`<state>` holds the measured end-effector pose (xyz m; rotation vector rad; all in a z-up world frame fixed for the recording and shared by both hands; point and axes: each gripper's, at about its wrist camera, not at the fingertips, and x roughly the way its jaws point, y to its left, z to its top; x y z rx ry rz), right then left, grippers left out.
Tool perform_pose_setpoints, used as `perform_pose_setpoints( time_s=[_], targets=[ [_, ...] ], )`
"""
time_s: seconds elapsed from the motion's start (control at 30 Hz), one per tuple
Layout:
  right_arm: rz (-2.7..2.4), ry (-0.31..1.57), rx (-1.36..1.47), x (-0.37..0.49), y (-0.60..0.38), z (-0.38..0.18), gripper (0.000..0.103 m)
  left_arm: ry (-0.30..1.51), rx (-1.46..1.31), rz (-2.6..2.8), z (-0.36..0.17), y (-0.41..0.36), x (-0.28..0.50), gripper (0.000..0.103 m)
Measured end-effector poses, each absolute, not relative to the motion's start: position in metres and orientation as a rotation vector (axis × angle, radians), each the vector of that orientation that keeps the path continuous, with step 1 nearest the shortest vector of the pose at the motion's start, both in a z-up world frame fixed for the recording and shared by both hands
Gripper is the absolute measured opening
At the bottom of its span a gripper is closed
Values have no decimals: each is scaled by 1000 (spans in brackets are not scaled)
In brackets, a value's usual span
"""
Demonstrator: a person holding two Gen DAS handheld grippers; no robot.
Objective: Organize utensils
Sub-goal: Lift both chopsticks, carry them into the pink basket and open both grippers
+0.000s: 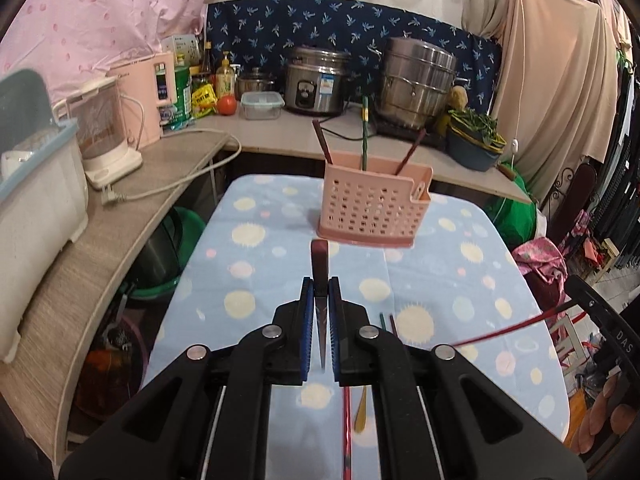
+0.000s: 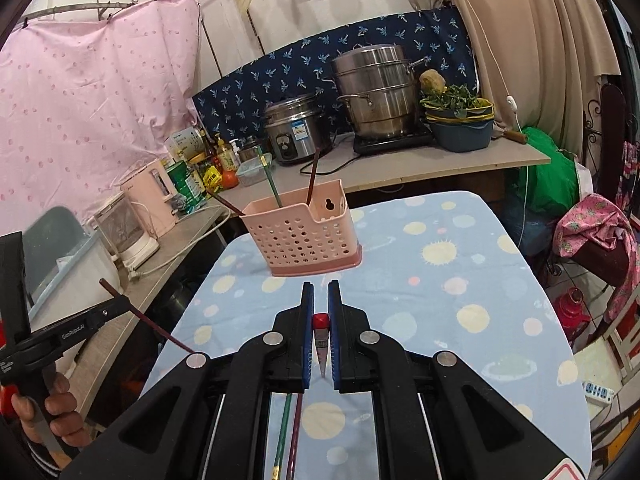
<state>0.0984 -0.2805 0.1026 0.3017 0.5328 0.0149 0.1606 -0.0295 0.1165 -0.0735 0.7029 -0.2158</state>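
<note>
**Chopsticks held, holder ahead**

I see the pink holder (image 1: 374,210) standing upright on the blue dotted cloth (image 1: 256,264), its walls perforated. Three sticks (image 1: 322,146) lean inside it: two dark brown, one green. I have a dark chopstick (image 1: 320,268) pinched in the left gripper (image 1: 320,286) and a red one (image 2: 321,322) in the right gripper (image 2: 320,290). More chopsticks (image 2: 285,434) lie flat on the cloth near me.
</note>
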Motion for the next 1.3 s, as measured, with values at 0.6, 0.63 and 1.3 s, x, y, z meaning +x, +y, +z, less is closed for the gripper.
perform_pose_setpoints(
  time_s=[0.6, 0.63, 1.3],
  targets=[
    [62, 412, 414, 189, -314, 163, 7, 527, -123, -251, 204, -52, 253, 7],
    [64, 402, 417, 197, -316, 169, 7, 514, -123, -248, 210, -54, 260, 7],
    [56, 285, 449, 328, -331, 220, 7, 458, -124, -229, 234, -89, 385, 7]
  ],
)
